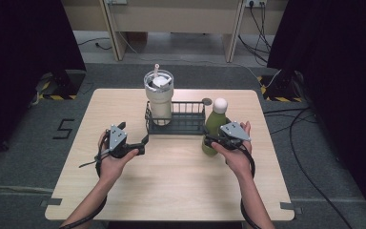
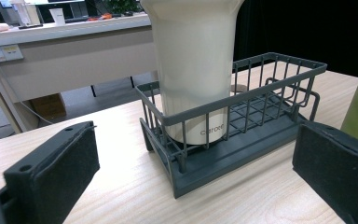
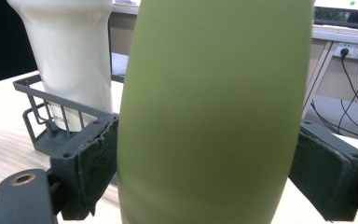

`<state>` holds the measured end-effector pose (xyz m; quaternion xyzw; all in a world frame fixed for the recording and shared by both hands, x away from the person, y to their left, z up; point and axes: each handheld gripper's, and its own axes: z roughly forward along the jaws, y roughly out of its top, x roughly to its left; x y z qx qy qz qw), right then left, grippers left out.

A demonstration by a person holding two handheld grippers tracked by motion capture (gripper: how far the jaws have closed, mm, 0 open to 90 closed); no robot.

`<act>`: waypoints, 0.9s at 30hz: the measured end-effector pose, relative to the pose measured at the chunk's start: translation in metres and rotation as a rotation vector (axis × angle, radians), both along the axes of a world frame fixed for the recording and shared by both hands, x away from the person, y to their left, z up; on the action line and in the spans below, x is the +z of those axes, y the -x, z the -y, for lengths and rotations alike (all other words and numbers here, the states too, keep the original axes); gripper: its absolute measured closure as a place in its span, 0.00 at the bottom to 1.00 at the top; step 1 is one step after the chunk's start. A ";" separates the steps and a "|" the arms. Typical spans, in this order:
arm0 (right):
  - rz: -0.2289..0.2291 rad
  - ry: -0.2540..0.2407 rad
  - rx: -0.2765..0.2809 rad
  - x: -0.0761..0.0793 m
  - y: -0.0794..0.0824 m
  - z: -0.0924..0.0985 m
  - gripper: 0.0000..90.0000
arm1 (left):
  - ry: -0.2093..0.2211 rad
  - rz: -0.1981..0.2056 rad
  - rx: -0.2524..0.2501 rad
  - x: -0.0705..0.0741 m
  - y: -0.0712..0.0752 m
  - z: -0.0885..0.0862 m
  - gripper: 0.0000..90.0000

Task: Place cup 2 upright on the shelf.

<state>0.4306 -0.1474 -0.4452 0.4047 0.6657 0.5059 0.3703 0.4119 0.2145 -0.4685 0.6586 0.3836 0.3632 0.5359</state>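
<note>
A pale wooden table (image 1: 171,191) is bearing a dark wire basket (image 1: 181,125) near its far middle, and a cream tumbler (image 1: 159,98) with a straw is standing upright in the basket's left end, leaving the right end vacant. Just beside the basket's right end, on the bare table, a green bottle (image 1: 213,125) with a white cap is standing upright. The right gripper (image 1: 215,141), carried in the person's right hand, is reaching in from the near right, and in the right gripper view its two black jaws are standing on either side of the bottle (image 3: 214,112), with the left pad (image 3: 95,158) at the bottle's wall and the right pad close against the other flank; whether both pads are already pressing cannot be told. The left gripper (image 1: 140,143) is waiting near the basket's near left corner, its jaws standing wide apart with nothing between them. The step in hand appears to be the grasping of the bottle. The next move is likely calling for a firm squeeze at mid-body, then a straight lift high enough to clear the basket's rim (image 2: 242,98) before setting the bottle into the vacant right end, without knocking the tumbler (image 2: 193,65).
</note>
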 end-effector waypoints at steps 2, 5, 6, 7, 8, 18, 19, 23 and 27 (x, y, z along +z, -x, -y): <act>-0.001 0.001 0.000 -0.001 -0.002 -0.001 0.17 | -0.001 0.000 -0.002 0.000 0.000 0.000 0.00; -0.004 0.003 -0.002 -0.002 -0.004 -0.002 0.17 | 0.000 -0.002 -0.003 -0.001 0.000 0.000 0.00; -0.003 0.004 -0.002 -0.002 -0.005 -0.002 0.17 | 0.000 -0.003 -0.003 -0.001 0.000 0.000 0.00; -0.003 0.003 -0.002 -0.003 -0.005 -0.002 0.17 | -0.001 -0.006 -0.004 -0.002 0.000 0.000 0.00; -0.004 0.000 -0.003 -0.003 -0.006 -0.002 0.17 | 0.001 -0.007 -0.004 -0.002 0.000 0.000 0.00; -0.004 -0.008 0.003 -0.005 -0.008 -0.003 0.24 | 0.009 -0.013 -0.004 -0.003 -0.001 -0.001 0.00; -0.003 -0.010 0.003 -0.005 -0.008 -0.003 0.24 | 0.009 -0.012 -0.004 -0.003 -0.001 -0.001 0.00; 0.001 -0.013 0.002 -0.005 -0.007 -0.003 0.24 | 0.008 -0.013 -0.003 -0.003 0.000 -0.001 0.00; -0.002 -0.017 -0.001 -0.005 -0.007 -0.003 0.24 | 0.007 -0.015 -0.002 -0.003 -0.001 -0.001 0.00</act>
